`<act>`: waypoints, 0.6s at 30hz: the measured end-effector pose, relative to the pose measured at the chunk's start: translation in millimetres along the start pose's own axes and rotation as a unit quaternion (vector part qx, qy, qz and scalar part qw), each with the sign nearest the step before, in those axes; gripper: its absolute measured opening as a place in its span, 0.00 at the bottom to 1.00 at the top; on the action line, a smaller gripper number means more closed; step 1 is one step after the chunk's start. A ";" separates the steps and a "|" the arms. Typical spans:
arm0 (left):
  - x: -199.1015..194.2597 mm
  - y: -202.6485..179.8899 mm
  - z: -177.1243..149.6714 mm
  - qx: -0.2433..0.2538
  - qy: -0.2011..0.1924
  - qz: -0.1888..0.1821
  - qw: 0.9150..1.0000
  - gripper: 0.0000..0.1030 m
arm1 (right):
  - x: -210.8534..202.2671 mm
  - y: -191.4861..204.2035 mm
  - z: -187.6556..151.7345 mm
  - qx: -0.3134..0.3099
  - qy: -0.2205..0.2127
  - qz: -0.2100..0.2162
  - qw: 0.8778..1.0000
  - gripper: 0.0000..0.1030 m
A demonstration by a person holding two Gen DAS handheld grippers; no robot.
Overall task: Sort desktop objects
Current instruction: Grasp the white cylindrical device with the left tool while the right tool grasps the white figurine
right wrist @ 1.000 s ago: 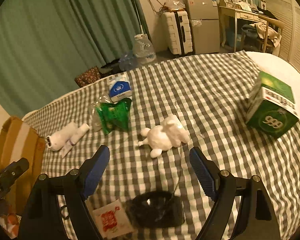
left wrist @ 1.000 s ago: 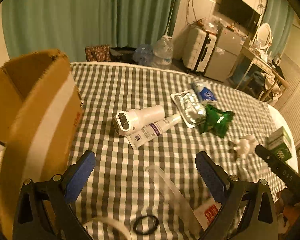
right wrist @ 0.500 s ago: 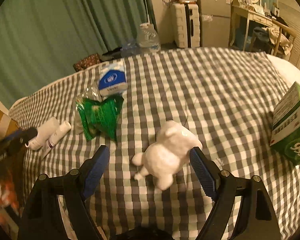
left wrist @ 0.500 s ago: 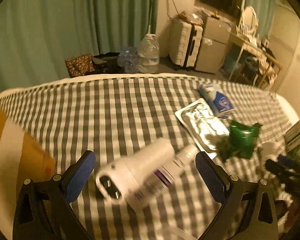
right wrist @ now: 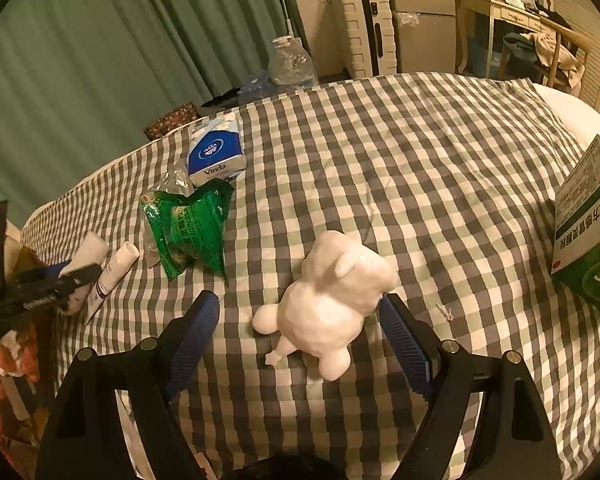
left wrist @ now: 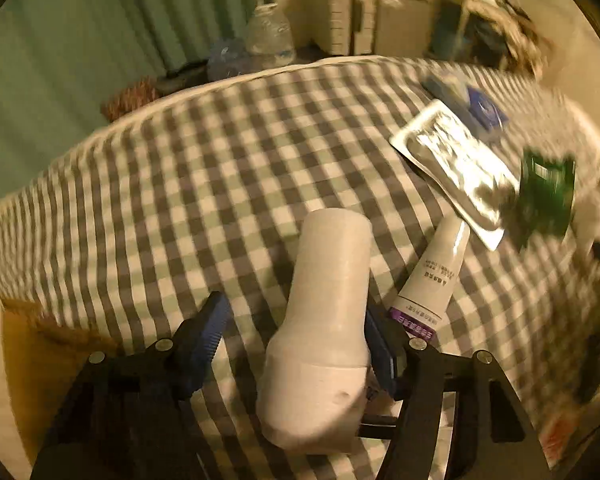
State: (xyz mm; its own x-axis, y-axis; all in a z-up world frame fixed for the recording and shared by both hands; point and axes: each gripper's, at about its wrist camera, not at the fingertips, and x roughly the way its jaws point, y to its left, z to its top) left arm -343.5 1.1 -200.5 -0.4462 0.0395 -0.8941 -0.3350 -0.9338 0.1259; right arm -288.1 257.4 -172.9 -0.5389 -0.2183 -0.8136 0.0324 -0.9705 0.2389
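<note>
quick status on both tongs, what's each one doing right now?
Left tongs: closing around the white device; one pad touches it, the other is still clear.
Right tongs: open, straddling the white toy animal, not gripping.

A white cylindrical device (left wrist: 324, 336) lies on the checked cloth (left wrist: 204, 184), a white tube (left wrist: 432, 276) just beside it.

A: What can we read from the right gripper (right wrist: 298, 312)?

B: "Vinda" on the blue and white tissue pack (right wrist: 216, 155), far ahead to our left, and "999" on the green box (right wrist: 592, 236), off to our right

A: And the tube (left wrist: 430, 276) beside the left gripper (left wrist: 296, 324)?

B: We see print there, but too small for us to read
</note>
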 end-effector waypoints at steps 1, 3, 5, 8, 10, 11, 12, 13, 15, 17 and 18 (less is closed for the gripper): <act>-0.2 -1.1 0.9 0.000 0.000 -0.001 1.000 0.63 | 0.4 0.0 0.1 0.000 0.001 0.000 1.000 0.81; -1.4 4.7 1.7 -0.025 0.004 -0.024 0.999 0.52 | 2.9 0.8 0.9 0.000 0.003 0.002 1.000 0.76; -5.8 3.1 1.3 -0.028 -0.004 -0.024 0.999 0.41 | 4.5 -1.6 0.9 0.004 0.007 0.002 1.000 0.63; -10.3 -8.0 -2.6 -0.012 -0.007 -0.002 1.000 0.41 | 2.0 -3.4 0.3 0.010 -0.003 0.008 1.000 0.60; -13.5 -12.6 -6.9 -0.017 -0.007 -0.002 1.000 0.41 | 0.2 -3.1 -0.4 0.007 -0.008 0.012 1.000 0.54; -17.2 -14.7 -9.5 -0.022 -0.008 -0.005 1.000 0.41 | -0.2 -2.9 -1.3 0.006 -0.008 0.011 1.000 0.54; -22.2 -17.7 -12.4 -0.026 -0.010 -0.010 1.000 0.41 | 0.3 -2.7 -1.3 0.005 -0.005 0.012 1.000 0.54; -27.6 -20.2 -14.4 -0.028 -0.015 -0.009 0.999 0.41 | -0.3 -3.0 -2.0 0.005 -0.006 0.012 1.000 0.54; -38.7 -23.4 -16.3 -0.028 -0.025 -0.012 0.999 0.41 | -1.2 -1.5 -1.2 0.006 -0.011 0.013 1.000 0.54; -52.1 -28.0 -16.3 -0.029 -0.032 -0.020 0.999 0.41 | -4.9 -1.1 -1.9 0.006 -0.019 0.014 1.000 0.53; -61.3 -30.0 -16.9 -0.029 -0.034 -0.017 0.999 0.41 | -7.1 -1.2 -2.7 0.007 -0.022 0.017 1.000 0.53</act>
State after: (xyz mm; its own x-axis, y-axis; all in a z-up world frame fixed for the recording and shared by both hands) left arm -292.1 20.7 -156.7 -0.4919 0.0946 -0.8655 -0.3033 -0.9504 0.0685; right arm -282.1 259.8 -168.8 -0.5737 -0.2459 -0.7813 0.0395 -0.9611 0.2734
